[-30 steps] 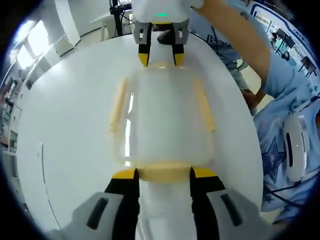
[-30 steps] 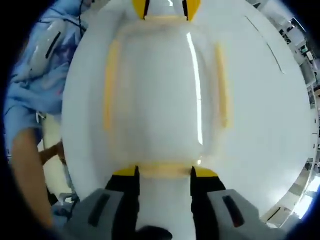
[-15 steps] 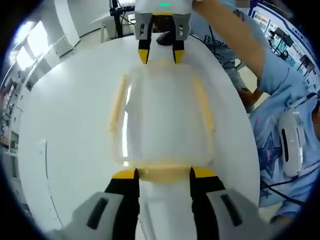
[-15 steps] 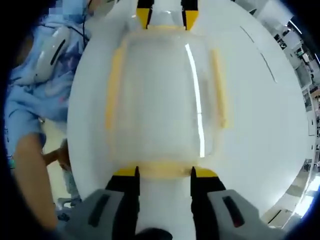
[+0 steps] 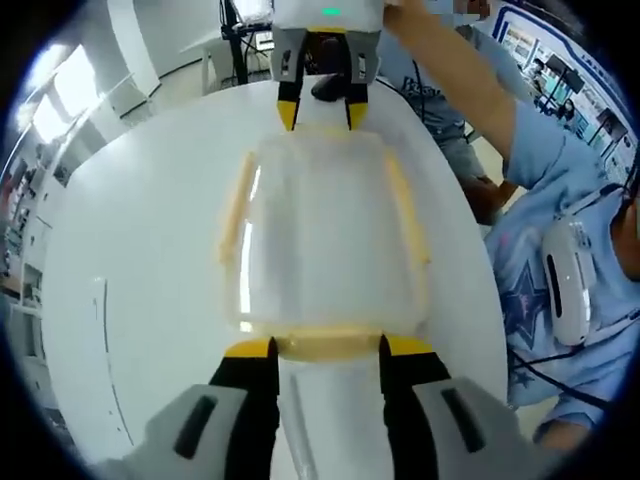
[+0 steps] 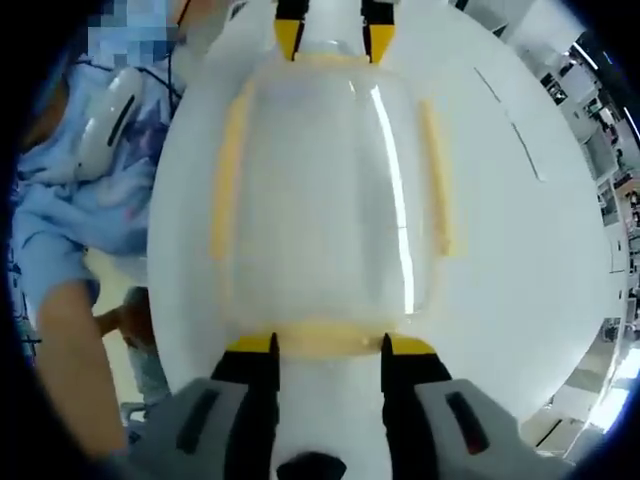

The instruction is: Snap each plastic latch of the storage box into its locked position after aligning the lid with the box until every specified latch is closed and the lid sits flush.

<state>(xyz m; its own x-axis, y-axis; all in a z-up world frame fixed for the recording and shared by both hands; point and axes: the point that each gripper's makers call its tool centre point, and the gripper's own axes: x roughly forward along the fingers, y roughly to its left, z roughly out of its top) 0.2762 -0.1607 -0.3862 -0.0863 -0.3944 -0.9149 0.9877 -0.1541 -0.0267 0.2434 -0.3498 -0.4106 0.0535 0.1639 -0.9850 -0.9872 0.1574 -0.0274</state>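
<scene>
- Left gripper view: my left gripper has its jaws spread wide, tips flanking the near yellow latch of the clear storage box on a round white table. Windows lie beyond, far left; the person's sleeve is cut off.
- Right gripper view: my right gripper is equally wide at the opposite latch. The lid blurs into glare, so I can't tell whether it is seated.

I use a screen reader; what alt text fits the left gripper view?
A clear storage box with pale yellow latches lies on a white table, the left gripper open at its near end latch and the right gripper at the far end.
</scene>
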